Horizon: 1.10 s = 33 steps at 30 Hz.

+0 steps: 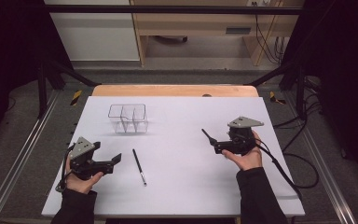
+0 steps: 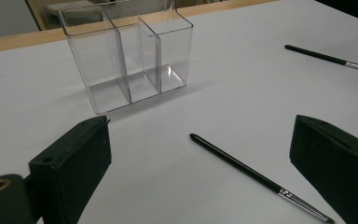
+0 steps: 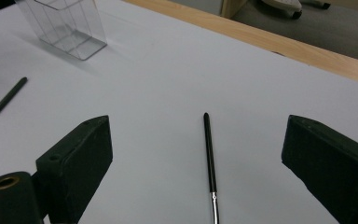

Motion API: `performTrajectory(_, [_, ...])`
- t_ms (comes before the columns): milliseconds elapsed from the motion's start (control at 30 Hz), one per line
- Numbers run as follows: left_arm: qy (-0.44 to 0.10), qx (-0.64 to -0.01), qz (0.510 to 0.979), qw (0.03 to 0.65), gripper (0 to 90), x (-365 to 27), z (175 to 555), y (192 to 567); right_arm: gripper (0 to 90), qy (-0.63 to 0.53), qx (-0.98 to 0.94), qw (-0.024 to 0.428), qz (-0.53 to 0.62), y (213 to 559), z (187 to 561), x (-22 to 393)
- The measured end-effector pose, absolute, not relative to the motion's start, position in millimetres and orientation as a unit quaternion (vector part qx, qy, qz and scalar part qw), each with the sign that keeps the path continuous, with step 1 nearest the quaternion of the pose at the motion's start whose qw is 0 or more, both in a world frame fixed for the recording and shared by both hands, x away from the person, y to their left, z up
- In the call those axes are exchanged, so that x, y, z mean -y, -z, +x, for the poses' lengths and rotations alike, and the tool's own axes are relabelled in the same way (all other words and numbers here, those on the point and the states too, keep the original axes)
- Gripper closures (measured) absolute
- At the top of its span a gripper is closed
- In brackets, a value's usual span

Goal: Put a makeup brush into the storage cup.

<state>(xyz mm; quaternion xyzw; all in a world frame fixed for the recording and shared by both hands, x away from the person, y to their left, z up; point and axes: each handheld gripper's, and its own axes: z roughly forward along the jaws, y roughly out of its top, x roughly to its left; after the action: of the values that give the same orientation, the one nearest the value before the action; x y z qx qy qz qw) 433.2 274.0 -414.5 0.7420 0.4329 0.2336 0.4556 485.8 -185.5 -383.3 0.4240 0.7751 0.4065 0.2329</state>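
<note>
Two hand-held grippers hover over a white table, each aimed at a thin black brush.

The left gripper is wide open and empty; the left brush lies flat just beside it, its tip cut off in the left gripper view. The right gripper is also wide open and empty; the right brush lies between its jaws, tip cut off. A clear divided organizer stands behind, contents hard to make out.

white sheet on wood table | clear 3-compartment box upright, far left-centre | shelf unit behind | cables on floor, right
</note>
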Motion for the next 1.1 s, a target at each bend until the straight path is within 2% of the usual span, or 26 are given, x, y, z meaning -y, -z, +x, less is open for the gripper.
performTrajectory(200, [-0.233,-0.433,0.743,0.455,4.6,-274,434,415,11.8,-0.381,-0.786,0.229,0.430,389,497,182])
performTrajectory(1100, [-0.232,-0.432,0.744,0.454,4.9,-274,435,416,33.5,-0.279,-0.822,0.200,0.454,434,545,167])
